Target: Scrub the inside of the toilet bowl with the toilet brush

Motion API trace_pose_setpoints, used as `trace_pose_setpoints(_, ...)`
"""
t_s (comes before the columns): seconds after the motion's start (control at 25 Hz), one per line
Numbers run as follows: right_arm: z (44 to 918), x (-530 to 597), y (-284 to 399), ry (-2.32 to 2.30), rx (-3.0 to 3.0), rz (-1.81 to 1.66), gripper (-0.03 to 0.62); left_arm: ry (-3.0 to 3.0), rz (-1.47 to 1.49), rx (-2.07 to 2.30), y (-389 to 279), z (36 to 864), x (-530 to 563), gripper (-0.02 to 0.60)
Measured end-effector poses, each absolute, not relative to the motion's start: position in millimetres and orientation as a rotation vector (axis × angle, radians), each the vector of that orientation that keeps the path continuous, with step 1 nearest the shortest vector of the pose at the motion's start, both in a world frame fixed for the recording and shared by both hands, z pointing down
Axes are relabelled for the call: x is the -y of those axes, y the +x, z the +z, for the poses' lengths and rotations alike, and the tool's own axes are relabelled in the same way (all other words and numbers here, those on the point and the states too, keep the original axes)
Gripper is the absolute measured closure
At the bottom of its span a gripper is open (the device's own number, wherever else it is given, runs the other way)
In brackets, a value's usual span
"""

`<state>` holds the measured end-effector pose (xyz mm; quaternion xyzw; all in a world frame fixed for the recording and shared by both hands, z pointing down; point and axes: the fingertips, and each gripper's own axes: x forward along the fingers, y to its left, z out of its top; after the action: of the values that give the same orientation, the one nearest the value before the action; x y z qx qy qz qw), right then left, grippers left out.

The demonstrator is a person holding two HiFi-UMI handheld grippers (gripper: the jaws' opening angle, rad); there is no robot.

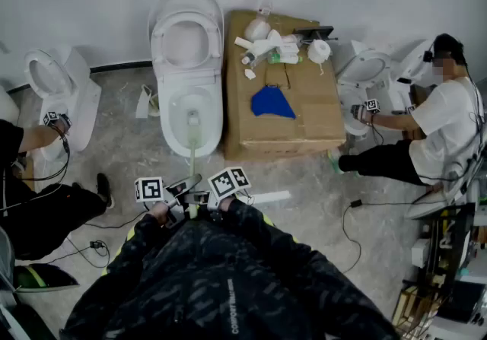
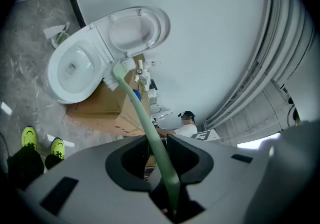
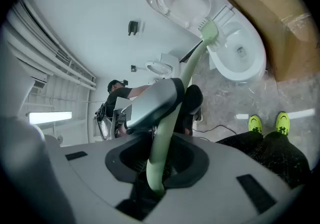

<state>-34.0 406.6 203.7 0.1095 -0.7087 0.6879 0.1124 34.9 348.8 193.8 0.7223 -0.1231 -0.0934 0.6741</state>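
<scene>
A white toilet [image 1: 186, 80] stands open against the wall, its lid and seat raised. A toilet brush with a pale green handle [image 1: 191, 160] reaches from my grippers into the bowl, and its white-bristled head [image 1: 192, 119] is low inside the bowl. My left gripper [image 1: 176, 195] and right gripper [image 1: 209, 198] sit side by side at the handle's near end, both shut on it. In the left gripper view the handle [image 2: 150, 128] runs out between the jaws to the head [image 2: 120, 70] at the bowl [image 2: 75, 67]. The right gripper view shows the handle [image 3: 170, 118], the head [image 3: 210, 32] and the bowl [image 3: 240, 52].
A cardboard box [image 1: 304, 125] stands right of the toilet, carrying a blue cloth [image 1: 272, 103] and bottles and paper rolls [image 1: 270, 46]. A second toilet [image 1: 57, 84] and a person [image 1: 30, 201] are at left; another person [image 1: 441, 125] crouches at right. Cables [image 1: 358, 209] lie on the floor.
</scene>
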Motion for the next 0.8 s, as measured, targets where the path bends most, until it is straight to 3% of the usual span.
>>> trace_pose_setpoints(0.8, 207, -409, -53, 0.364, 2.06, 2.006, 0.522, 1.624, -0.246, 0.261, 14, 190, -352, 0.488)
